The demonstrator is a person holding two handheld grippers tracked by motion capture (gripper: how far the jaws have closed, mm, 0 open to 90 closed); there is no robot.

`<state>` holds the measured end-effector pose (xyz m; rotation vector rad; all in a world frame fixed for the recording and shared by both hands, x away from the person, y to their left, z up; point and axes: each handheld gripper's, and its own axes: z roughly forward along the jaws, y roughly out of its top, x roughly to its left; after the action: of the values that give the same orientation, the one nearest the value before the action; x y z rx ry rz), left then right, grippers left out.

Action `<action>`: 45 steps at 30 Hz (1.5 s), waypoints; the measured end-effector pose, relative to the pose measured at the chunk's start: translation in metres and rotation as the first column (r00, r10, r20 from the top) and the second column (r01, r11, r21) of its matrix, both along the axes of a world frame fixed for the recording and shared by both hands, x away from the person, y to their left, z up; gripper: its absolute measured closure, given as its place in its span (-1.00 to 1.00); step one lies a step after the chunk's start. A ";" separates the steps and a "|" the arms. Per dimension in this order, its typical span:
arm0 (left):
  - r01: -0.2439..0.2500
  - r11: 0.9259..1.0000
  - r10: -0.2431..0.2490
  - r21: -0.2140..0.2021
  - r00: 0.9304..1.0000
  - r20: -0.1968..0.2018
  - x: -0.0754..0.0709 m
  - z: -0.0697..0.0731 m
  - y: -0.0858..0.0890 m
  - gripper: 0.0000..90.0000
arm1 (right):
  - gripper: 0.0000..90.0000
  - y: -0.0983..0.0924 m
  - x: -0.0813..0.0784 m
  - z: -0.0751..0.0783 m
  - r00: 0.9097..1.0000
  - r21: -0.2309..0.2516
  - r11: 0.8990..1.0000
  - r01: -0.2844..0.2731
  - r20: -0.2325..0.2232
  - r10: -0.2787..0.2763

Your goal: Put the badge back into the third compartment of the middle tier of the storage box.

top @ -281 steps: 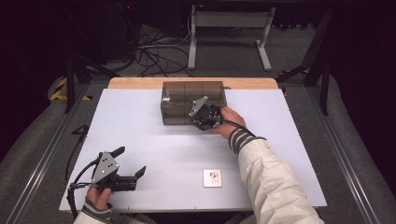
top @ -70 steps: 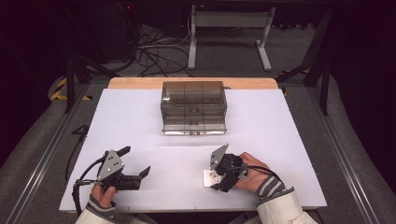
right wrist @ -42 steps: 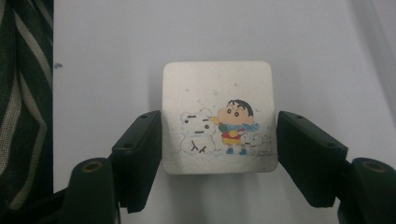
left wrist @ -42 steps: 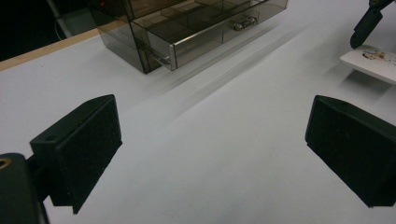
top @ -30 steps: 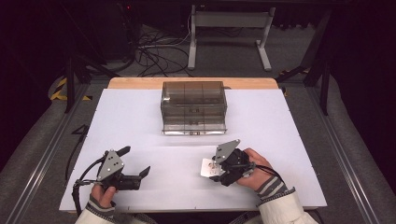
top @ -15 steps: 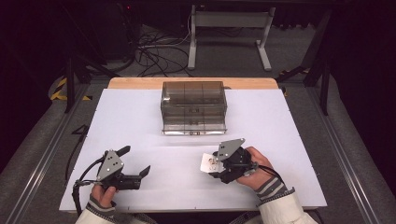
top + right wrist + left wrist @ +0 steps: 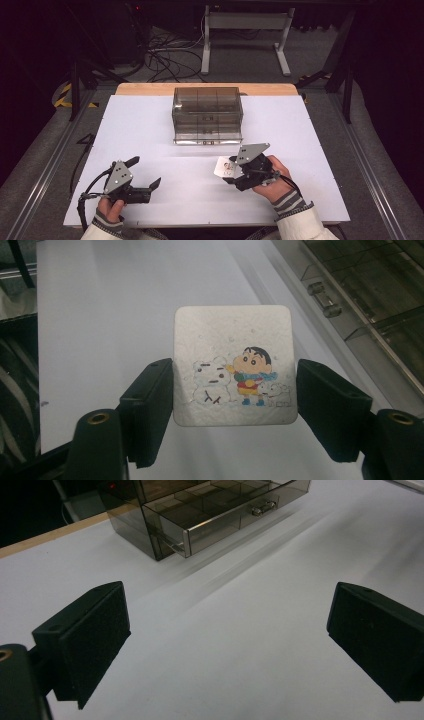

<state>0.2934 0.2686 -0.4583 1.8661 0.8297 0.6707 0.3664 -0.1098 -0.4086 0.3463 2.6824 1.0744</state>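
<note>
Both grippers are black, each topped by a grey three-cornered plate dotted with small screws — the left gripper (image 7: pixel 142 176) trails a black cable looping back past the wrist. The jaws are blocky, with matte pads (image 7: pixel 95 635) and brass-ringed holes near their bases. The sleeves (image 7: pixel 300 222) are off-white, ending in striped knit cuffs — dark and pale bands.

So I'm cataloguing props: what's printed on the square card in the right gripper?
A silvery card with cartoon figures: a boy, snowman and small dog. Clearest in the right gripper view.

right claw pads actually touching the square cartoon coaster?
Touching. In the right gripper view both pads of the right claw press the square silver cartoon coaster's side edges.
</note>
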 end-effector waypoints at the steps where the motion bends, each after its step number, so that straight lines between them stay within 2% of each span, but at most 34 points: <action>1: 0.000 1.000 0.000 -0.001 1.000 -0.003 0.000 0.000 0.000 -0.90 | -0.25 0.000 0.001 0.000 1.000 0.003 1.000 0.006 0.001 -0.006; 6: -0.002 1.000 0.002 0.007 1.000 0.005 0.000 0.000 0.000 -0.90 | -0.25 0.001 0.005 0.002 0.999 0.003 0.999 0.038 -0.002 -0.038; 11: -0.004 1.000 0.004 0.009 1.000 0.005 0.000 0.000 0.000 -0.90 | -0.25 0.004 0.011 0.009 0.998 -0.016 0.998 0.063 0.010 -0.063; 17: -0.002 1.000 0.002 0.010 1.000 0.005 0.000 0.000 0.000 -0.90 | -0.25 0.006 0.020 0.017 0.998 -0.036 0.998 0.057 0.025 -0.056; 25: -0.001 1.000 0.001 0.003 1.000 -0.002 0.000 0.000 0.000 -0.90 | -0.25 0.003 0.035 0.029 0.997 -0.030 0.997 0.065 0.029 -0.065; 35: -0.002 1.000 0.002 0.012 1.000 0.005 0.000 0.000 0.001 -0.90 | -0.25 0.001 0.045 0.036 0.997 -0.034 0.997 0.070 0.041 -0.069; 45: -0.004 1.000 0.004 0.004 1.000 -0.001 0.000 0.000 0.001 -0.90 | -0.25 -0.003 0.061 0.038 0.996 -0.047 0.996 0.075 0.057 -0.072</action>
<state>0.2934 0.2693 -0.4582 1.8688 0.8336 0.6751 0.4277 -0.1124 -0.3701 0.3974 2.6209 0.9801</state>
